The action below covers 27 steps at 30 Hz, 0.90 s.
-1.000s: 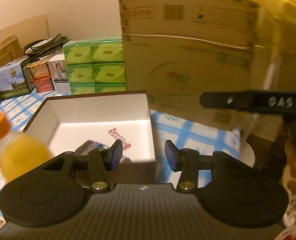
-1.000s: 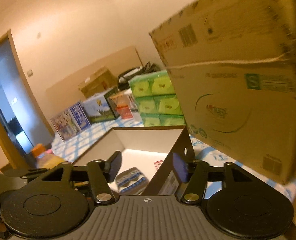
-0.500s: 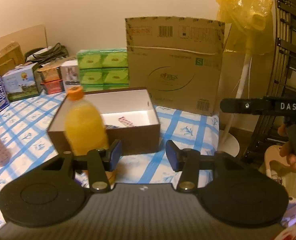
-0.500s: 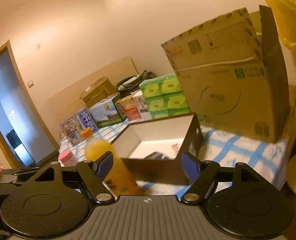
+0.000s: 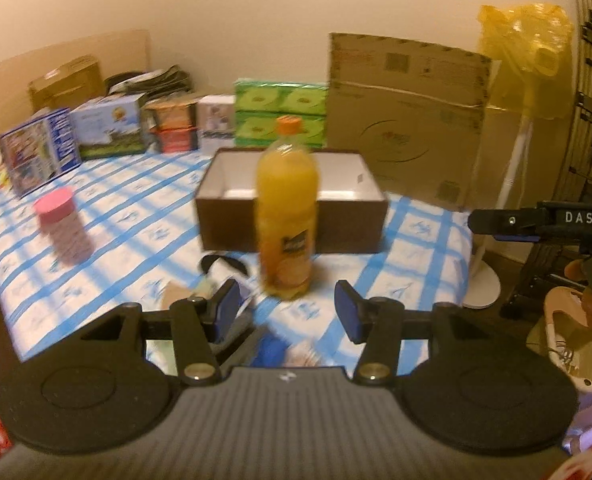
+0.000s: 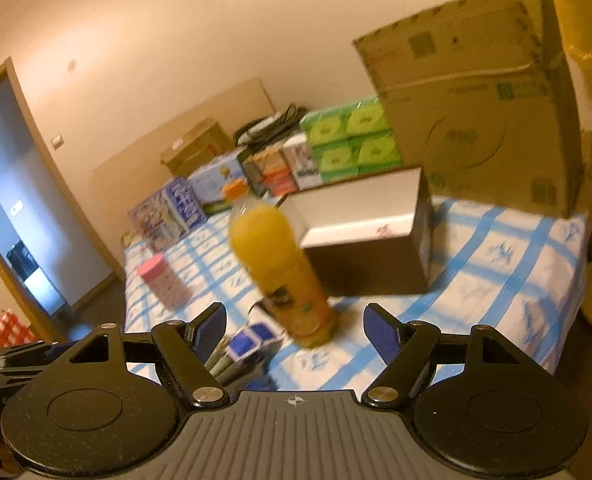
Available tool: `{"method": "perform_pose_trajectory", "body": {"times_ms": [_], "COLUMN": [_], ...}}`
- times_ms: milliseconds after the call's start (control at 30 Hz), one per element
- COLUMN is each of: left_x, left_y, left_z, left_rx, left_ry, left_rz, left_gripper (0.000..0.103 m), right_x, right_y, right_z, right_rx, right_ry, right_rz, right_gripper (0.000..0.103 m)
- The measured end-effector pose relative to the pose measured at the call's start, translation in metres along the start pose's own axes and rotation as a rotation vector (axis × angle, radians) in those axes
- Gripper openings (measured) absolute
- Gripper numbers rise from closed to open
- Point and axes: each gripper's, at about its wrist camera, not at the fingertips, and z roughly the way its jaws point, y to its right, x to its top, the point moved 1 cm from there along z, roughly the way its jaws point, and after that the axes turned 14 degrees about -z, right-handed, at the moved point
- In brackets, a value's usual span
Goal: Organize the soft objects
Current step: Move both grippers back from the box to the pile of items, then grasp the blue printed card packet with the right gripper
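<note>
While both frames are motion-blurred, the layout reads well enough. Left gripper (image 5: 287, 308) hangs above the near edge of the table, jaws spread apart, nothing between them. Right gripper (image 6: 295, 330) likewise: jaws wide, empty, held over the same edge.

Table wears a blue-and-white checked cloth (image 5: 136, 216). Orange juice bottle (image 5: 286, 216) stands upright near the middle, orange cap on; in the right wrist view the bottle (image 6: 282, 268) sits just beyond the gap between the fingers. Directly behind it, an open brown box (image 5: 292, 228) with white interior, on the cloth; the right view shows a small red-and-white packet (image 6: 383, 231) inside against the near wall. Other contents cannot be made out.

Soft items lie on the cloth at the near edge, just ahead of the left gripper's fingers: a blue-and-white pouch (image 6: 252, 344) beside the bottle's base, and a dark curved piece (image 5: 224, 264) left of the bottle. Too blurred to name more closely.

Pink-lidded jar (image 5: 64, 228) stands well left of the bottle. Large cardboard carton (image 5: 407, 120) behind the box; green tissue packs (image 5: 280, 116) stacked beside it.
</note>
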Motion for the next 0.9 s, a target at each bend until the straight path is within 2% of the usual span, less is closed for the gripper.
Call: {"method": "perform_pose_trajectory", "body": {"times_ms": [367,633,900], "left_x": [-0.022,-0.018,-0.007], "left_y": [-0.065,-0.091,-0.128], "left_z": [0.000,0.028,0.072], "left_rx": [0.141,0.187,0.243], "left_ry": [-0.029,-0.025,-0.033], "left_rz": [-0.095,-0.109,-0.137], "left_gripper": [0.049,0.049,0.048], "right_x": [-0.031,-0.041,-0.042], "right_y": [-0.046,-0.057,-0.053], "right_z": [0.056,0.104,0.164], "right_rx": [0.085,0.076,0.099], "right_ry": [-0.128,-0.191,-0.222], "right_rz": [-0.060,-0.064,0.039], "right_gripper": [0.075,0.075,0.075]}}
